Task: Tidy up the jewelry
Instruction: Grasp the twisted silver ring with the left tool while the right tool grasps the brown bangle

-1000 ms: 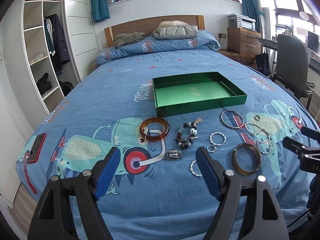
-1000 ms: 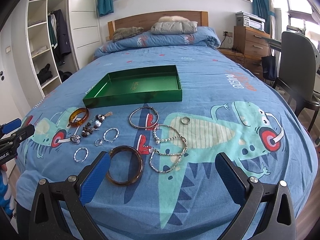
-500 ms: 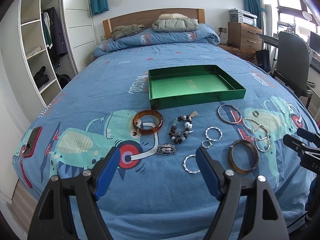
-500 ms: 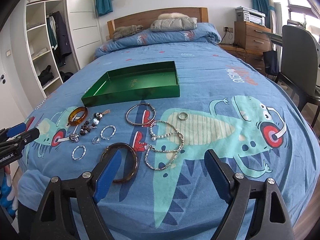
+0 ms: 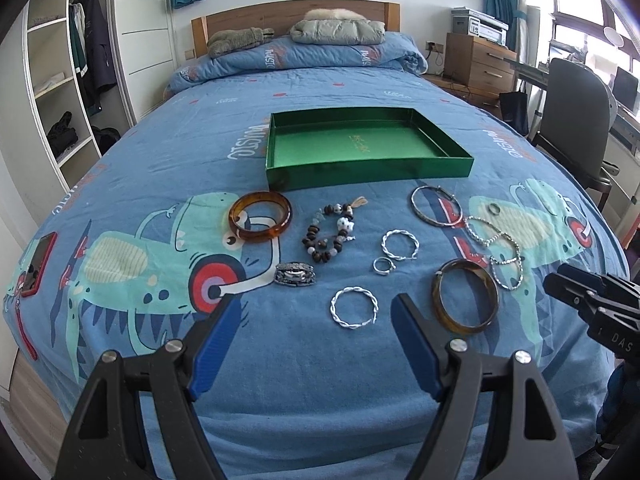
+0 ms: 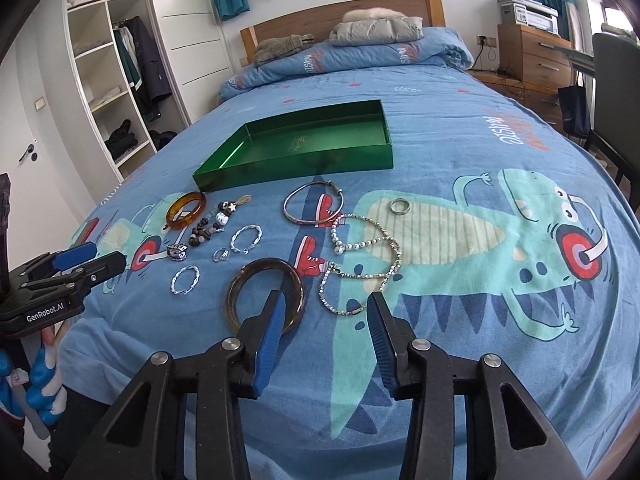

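While both grippers hover low, amber bangle (image 5: 260, 217) centre-left, green box (image 5: 360, 148) upper centre, left gripper (image 5: 316, 320) wide and empty, dark bangle (image 6: 266, 294) lower centre, right gripper (image 6: 326, 312) just narrowed, gripping nothing, chains (image 6: 362, 256) beside it.

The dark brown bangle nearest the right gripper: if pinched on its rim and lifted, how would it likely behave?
The dark brown bangle looks like a thick rigid hoop, so it should keep its shape, unlike the chain bracelets beside it. Its glossy surface may slip between the pads. Lying flat on the soft bedspread, it probably won't roll, though a push could sink one edge in.
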A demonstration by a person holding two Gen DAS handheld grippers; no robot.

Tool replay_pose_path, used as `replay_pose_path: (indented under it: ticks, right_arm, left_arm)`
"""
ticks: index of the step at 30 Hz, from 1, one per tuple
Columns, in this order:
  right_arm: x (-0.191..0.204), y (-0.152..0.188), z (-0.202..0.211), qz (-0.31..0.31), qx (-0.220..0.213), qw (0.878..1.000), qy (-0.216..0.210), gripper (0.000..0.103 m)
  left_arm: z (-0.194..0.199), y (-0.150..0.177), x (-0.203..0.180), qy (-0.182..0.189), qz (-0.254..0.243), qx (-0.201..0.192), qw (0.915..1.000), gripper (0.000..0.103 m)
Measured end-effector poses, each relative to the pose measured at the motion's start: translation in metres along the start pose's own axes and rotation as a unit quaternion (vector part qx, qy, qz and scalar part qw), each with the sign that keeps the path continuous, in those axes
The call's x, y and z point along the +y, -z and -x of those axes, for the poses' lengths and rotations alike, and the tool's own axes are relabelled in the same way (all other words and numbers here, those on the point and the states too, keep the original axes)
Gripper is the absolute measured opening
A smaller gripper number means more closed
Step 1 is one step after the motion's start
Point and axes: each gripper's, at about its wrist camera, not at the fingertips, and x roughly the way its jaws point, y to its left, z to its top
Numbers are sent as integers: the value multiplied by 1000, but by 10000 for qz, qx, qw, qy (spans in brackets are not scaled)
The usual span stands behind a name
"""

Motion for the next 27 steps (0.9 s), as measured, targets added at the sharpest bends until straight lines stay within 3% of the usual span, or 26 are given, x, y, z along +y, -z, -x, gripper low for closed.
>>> replay_pose_path:
  ticks: [16,27]
  right_arm:
    - [9,11,-53,-258,882,9937,-649,33]
    - [15,1,-84,-245,1145,9910,-656,29]
  left_arm:
    - [-46,13,0,407,123,564,9975,71]
    - [-80,8,-6,447,63,776,9960,66]
